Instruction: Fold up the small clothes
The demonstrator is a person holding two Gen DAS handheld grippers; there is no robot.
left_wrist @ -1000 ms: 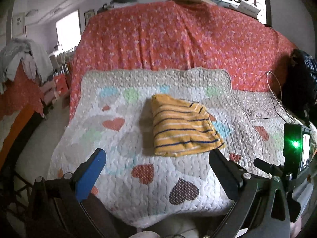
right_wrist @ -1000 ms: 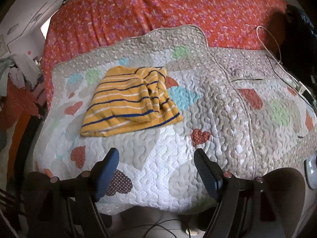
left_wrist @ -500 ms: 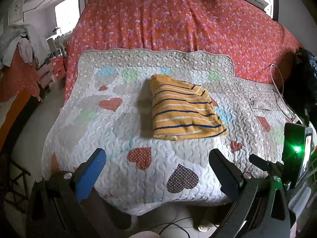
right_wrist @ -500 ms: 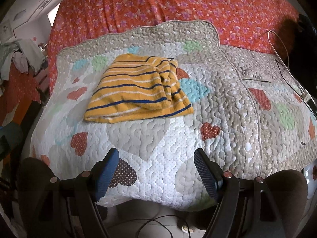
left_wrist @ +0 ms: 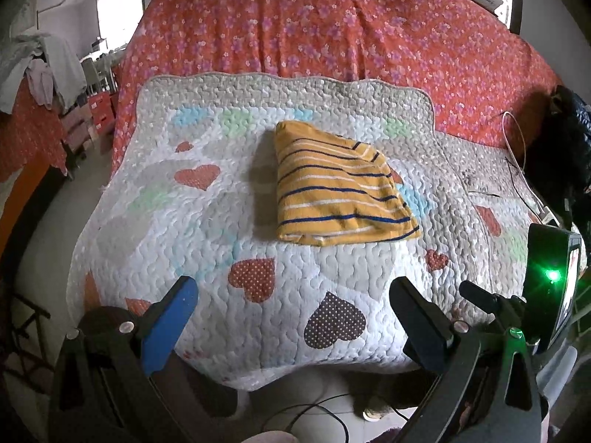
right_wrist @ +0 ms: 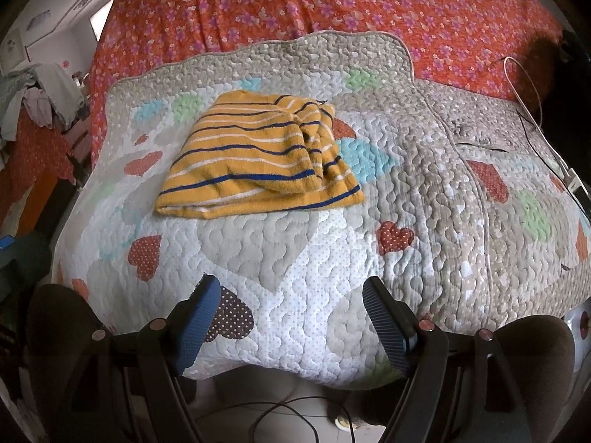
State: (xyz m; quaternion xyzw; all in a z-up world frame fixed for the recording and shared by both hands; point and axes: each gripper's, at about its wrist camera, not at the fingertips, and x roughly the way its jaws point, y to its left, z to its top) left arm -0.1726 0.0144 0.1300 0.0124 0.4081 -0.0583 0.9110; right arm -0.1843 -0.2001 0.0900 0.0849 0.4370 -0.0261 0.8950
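A small yellow garment with blue and white stripes lies folded in the middle of the heart-patterned quilt. Its right side is bunched into thick folds in the right wrist view. My left gripper hovers open over the quilt's near edge, well short of the garment, with nothing between its fingers. My right gripper stands open too, likewise empty and below the garment in the picture. The right gripper's mount with a green light shows at the right of the left wrist view.
A red floral cover drapes the back. A white cable and a dark bundle lie at the right. Clothes hang at the left. Below the quilt's front edge is floor with a black cord.
Both views have tipped downward, so the garment and quilt sit a little farther up and more of the floor shows. The garment has not moved. Both grippers have stayed open.
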